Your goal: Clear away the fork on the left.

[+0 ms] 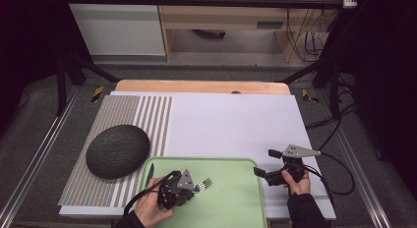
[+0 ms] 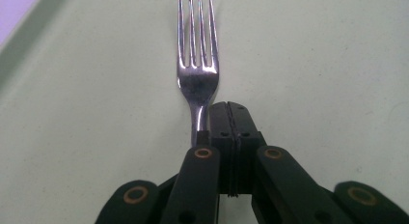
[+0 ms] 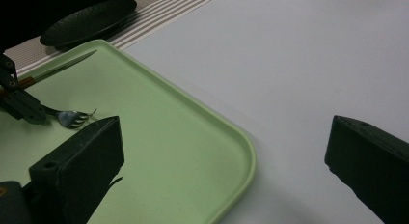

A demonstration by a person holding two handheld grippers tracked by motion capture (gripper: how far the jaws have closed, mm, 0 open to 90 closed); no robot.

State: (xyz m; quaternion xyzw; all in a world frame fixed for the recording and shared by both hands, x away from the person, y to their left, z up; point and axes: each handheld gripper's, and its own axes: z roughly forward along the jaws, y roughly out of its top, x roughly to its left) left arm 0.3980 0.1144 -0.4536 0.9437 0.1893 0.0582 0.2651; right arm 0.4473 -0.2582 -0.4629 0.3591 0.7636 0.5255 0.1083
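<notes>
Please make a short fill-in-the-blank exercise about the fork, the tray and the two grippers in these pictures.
1. The left gripper is shut on a ____.
2. The fork is over a tray of ____ colour.
3. The right gripper has its jaws ____.
4. The dark plate lies on a ____ mat.

Missing words: fork; green; open; striped

A wooden table (image 1: 201, 86) carries a white board (image 1: 236, 125); on the board lie a striped placemat (image 1: 123, 115) at left and a green tray (image 1: 231, 198) at the near edge.

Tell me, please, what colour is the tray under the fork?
Pale green; the tray under the fork shows best in the high view.
</notes>
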